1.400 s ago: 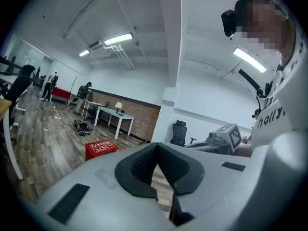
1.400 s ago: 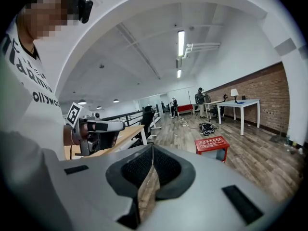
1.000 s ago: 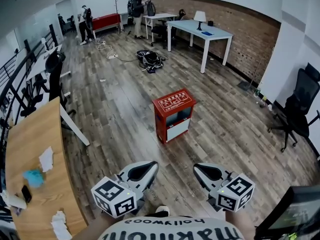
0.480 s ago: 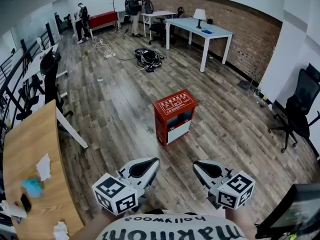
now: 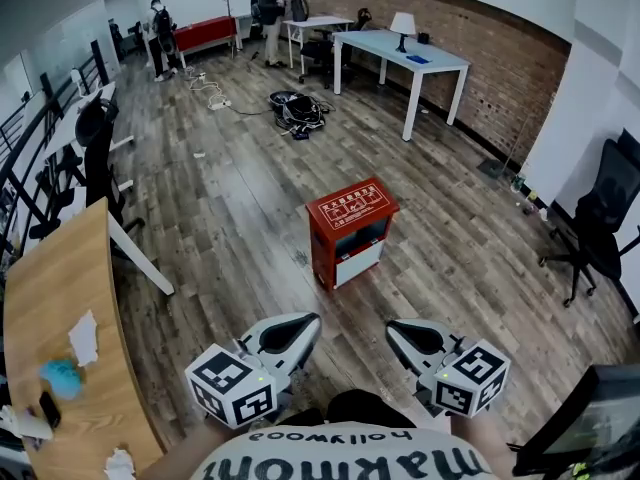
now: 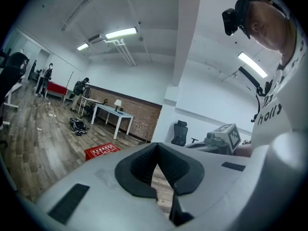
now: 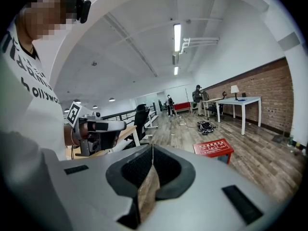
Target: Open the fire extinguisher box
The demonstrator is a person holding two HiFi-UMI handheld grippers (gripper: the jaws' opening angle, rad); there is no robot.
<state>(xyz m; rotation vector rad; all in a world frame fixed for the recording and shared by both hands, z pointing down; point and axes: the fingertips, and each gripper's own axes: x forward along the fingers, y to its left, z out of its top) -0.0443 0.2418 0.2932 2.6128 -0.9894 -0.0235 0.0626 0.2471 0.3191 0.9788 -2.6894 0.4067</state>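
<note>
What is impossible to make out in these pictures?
- Head view: the print on top of the fire extinguisher box is too small to read, and no latch is discernible.
- Left gripper view: the left gripper hides the box below its top with its own body.
- Head view: the right edge cuts off the black office chair.

The room was bright and evenly lit. Long ceiling lamps (image 6: 120, 32) glowed white in both gripper views, with a little glare around them. The wooden floor (image 5: 230, 218) carried only soft shadows. All views bent strongly at the edges, and the gripper views had dark corners. Close to the lens, the left gripper (image 6: 156, 146) looked slightly soft.
</note>
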